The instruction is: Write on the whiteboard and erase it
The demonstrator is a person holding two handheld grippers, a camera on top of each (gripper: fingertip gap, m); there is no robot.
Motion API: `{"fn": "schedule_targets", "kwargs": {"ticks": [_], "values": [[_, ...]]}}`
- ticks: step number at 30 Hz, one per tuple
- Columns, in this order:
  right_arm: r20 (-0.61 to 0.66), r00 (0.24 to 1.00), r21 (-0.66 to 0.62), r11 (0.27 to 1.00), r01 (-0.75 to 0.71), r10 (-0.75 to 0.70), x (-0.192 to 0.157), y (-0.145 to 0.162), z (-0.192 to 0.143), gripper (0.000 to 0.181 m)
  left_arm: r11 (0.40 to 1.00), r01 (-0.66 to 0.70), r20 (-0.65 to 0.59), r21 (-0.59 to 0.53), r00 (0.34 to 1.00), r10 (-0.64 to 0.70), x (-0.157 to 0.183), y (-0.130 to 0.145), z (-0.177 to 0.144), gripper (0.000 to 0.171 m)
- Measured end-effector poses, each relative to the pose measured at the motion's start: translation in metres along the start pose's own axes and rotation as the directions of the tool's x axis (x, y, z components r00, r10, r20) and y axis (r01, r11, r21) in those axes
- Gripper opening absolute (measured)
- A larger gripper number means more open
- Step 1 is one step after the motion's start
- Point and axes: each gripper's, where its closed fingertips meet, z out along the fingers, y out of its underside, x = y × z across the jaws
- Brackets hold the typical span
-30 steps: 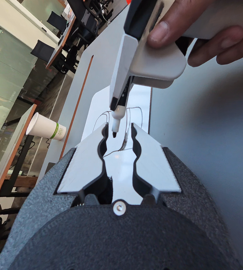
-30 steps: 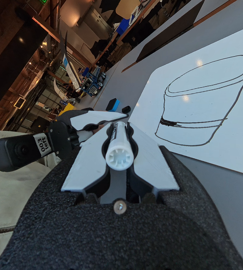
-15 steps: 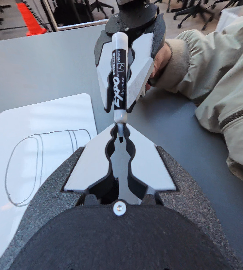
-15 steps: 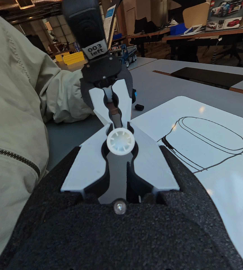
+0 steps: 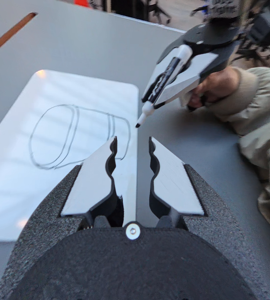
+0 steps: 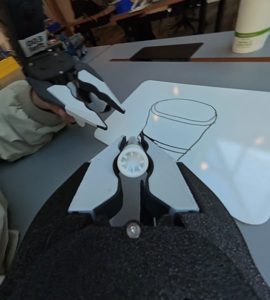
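2 grippers: right gripper (image 6: pixel 133 140) clamps marker (image 6: pixel 132 160), left gripper (image 5: pixel 132 138) empty w/ jaws apart.

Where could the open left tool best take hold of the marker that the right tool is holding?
Probably on the white neck of the marker, the only bare stretch beyond the right tool, short of the inky nib. The left tool, open, should close across it from the whiteboard side.

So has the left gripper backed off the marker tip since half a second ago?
Yes. The left gripper is now open, clear of the marker tip, which hangs over the whiteboard edge.
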Motion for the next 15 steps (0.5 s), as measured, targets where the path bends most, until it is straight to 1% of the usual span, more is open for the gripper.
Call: {"fn": "schedule_targets", "kwargs": {"ticks": [1, 3, 5, 6, 9, 11, 13, 15], "values": [[-0.070, 0.997, -0.016, 0.999, -0.047, 0.045, 0.009, 0.005, 0.006, 0.018, 0.999, 0.015, 0.102, -0.032, 0.995, -0.012, -0.014, 0.012, -0.003, 0.039], [-0.182, 0.974, -0.016, 0.990, -0.139, 0.134, 0.022, 0.012, 0.018, 0.018, 0.997, 0.042, 0.251, -0.069, 0.968, -0.024, -0.027, 0.032, -0.011, 0.039], [-0.214, 0.962, -0.051, 0.981, -0.186, 0.171, 0.022, 0.020, 0.029, 0.018, 0.997, 0.054, 0.333, -0.058, 0.942, -0.032, -0.029, 0.042, -0.016, 0.039], [-0.243, 0.958, -0.058, 0.983, -0.173, 0.154, 0.023, 0.020, 0.032, 0.018, 0.997, 0.060, 0.362, -0.048, 0.931, -0.039, -0.028, 0.045, -0.018, 0.038], [-0.315, 0.944, -0.094, 0.987, -0.130, 0.094, 0.025, 0.016, 0.035, 0.018, 0.999, 0.046, 0.417, -0.011, 0.908, -0.037, -0.025, 0.046, -0.024, 0.038], [-0.348, 0.934, -0.115, 0.985, -0.126, 0.079, 0.028, 0.018, 0.039, 0.018, 0.999, 0.037, 0.418, -0.027, 0.908, -0.023, -0.023, 0.051, -0.025, 0.037], [-0.344, 0.934, -0.124, 0.982, -0.146, 0.095, 0.028, 0.022, 0.044, 0.018, 0.998, 0.047, 0.429, -0.047, 0.903, -0.022, -0.025, 0.059, -0.025, 0.038], [-0.327, 0.937, -0.125, 0.978, -0.169, 0.120, 0.026, 0.024, 0.048, 0.018, 0.997, 0.060, 0.433, -0.041, 0.901, -0.036, -0.026, 0.059, -0.026, 0.037]]}}
